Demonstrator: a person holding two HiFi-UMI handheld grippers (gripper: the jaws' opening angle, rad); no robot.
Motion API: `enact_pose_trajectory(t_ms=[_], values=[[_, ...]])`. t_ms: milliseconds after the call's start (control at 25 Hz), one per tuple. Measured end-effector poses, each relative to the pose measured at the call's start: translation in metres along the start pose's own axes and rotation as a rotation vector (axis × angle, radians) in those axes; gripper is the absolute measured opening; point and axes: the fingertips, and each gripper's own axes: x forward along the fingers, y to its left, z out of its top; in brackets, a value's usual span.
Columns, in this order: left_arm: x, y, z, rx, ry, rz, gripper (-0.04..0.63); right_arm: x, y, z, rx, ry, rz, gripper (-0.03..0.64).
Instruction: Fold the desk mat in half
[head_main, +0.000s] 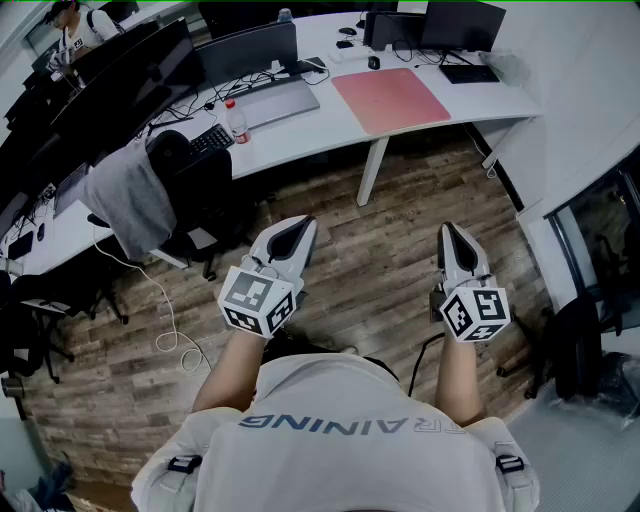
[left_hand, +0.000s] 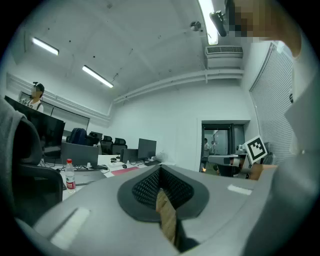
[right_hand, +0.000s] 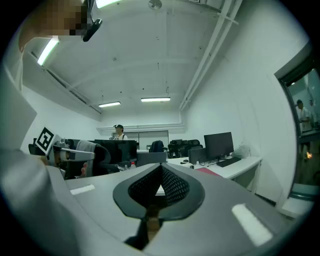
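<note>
Holds left tool, right tool closed, empty, mid-frame; should reach desk mat (upper right, on worktop), spread jaws, pinch one edge's corners.

Desk runs across the far side of my view, with floor between it and me. On the desk, right of centre: mat. Left of that: second mat, then bottle, then keyboard. Monitor stands behind the second mat; second monitor stands behind and to the right of the mat. Chair stands before the desk's left part, with a garment over its back. Cable lies on the floor near the chair. My left gripper and right gripper are side by side over the floor, well apart from the desk.
</note>
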Motion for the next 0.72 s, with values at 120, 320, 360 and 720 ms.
enact_pose_trajectory(t_ms=[120,320,360,720], values=[[-0.002,0.000,-0.001,-0.005,0.000,-0.001,0.003,-0.002,0.002,-0.002,-0.004,0.005,-0.001,0.014],[-0.004,-0.004,-0.003,-0.009,0.002,-0.006,0.003,-0.007,0.002,-0.005,-0.005,0.013,-0.005,0.014],[-0.005,-0.005,-0.003,-0.010,0.003,-0.006,0.003,-0.008,0.002,-0.005,-0.005,0.013,-0.005,0.014],[-0.011,-0.012,-0.002,-0.012,-0.004,0.004,0.003,-0.016,0.000,-0.001,0.034,-0.021,0.009,0.014]])
